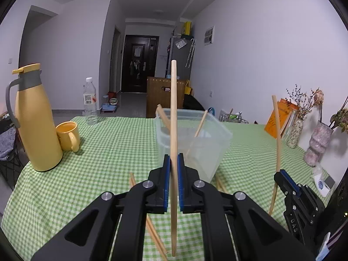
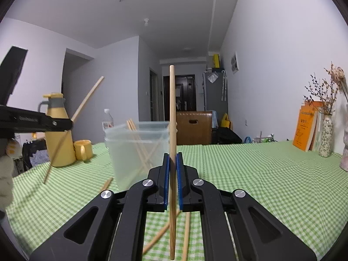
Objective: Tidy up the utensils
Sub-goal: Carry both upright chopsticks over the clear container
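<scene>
Left black gripper with blue pads (image 1: 174, 158) is clamped on a pale wooden chopstick (image 1: 173, 108) standing upright, its lower end cut off by the frame. Right black gripper (image 2: 173, 158) pinches another upright wooden chopstick (image 2: 172, 113) the same way. Just past them, the clear plastic tub (image 1: 202, 139) on the green checked tablecloth (image 1: 113, 148) holds a few sticks, blurry through the wall. Loose chopsticks (image 2: 161, 235) lie mostly hidden under the grippers.

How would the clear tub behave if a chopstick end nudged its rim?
The tub looks thin-walled and holds only a few chopsticks, so it is probably light. It would likely slide on the cloth rather than resist; being tall, it might tip.
</scene>
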The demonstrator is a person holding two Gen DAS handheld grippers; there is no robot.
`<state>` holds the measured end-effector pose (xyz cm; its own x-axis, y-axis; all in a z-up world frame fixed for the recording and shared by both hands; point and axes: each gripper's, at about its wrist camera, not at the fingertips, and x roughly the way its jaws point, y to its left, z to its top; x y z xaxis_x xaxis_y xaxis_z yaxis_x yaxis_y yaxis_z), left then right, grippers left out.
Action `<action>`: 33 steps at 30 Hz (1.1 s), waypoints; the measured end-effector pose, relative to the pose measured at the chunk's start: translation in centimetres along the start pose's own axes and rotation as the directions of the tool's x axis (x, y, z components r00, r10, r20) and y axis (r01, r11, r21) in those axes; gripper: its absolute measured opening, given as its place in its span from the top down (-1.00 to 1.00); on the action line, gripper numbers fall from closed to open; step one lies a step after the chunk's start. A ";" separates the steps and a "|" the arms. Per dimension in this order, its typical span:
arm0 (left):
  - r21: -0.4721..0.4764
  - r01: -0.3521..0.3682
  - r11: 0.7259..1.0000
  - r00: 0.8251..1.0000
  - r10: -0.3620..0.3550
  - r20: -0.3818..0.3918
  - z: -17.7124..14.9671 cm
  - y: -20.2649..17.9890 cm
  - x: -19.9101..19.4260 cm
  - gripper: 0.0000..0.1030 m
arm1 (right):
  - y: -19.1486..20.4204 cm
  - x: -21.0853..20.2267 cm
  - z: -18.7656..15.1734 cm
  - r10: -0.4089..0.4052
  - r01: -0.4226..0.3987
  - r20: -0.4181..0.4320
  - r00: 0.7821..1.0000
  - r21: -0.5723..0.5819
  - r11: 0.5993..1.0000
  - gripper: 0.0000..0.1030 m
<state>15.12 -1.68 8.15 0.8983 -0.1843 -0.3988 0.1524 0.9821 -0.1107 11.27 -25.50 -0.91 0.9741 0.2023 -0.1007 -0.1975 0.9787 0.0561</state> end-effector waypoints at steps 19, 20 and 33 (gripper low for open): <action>0.022 0.007 1.000 0.992 -0.010 0.122 4.8 -3.2 0.4 0.92 | -0.4 1.0 5.6 0.081 -0.088 0.088 0.993 0.077 0.993 0.87; 0.021 0.006 1.000 0.992 -0.009 0.127 5.0 -3.2 0.5 0.92 | -0.4 1.2 6.0 0.088 -0.095 0.091 0.992 0.077 0.993 0.87; 0.012 -0.006 1.000 0.981 0.004 0.193 9.8 -3.7 3.2 0.92 | -1.0 7.0 10.4 0.172 -0.181 0.086 0.981 0.112 0.977 0.87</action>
<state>21.45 -5.55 16.24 0.9615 -0.1696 -0.2164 0.1517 0.9837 -0.0967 19.41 -25.40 8.67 0.9314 0.3639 -0.0041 -0.3569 0.9158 0.1844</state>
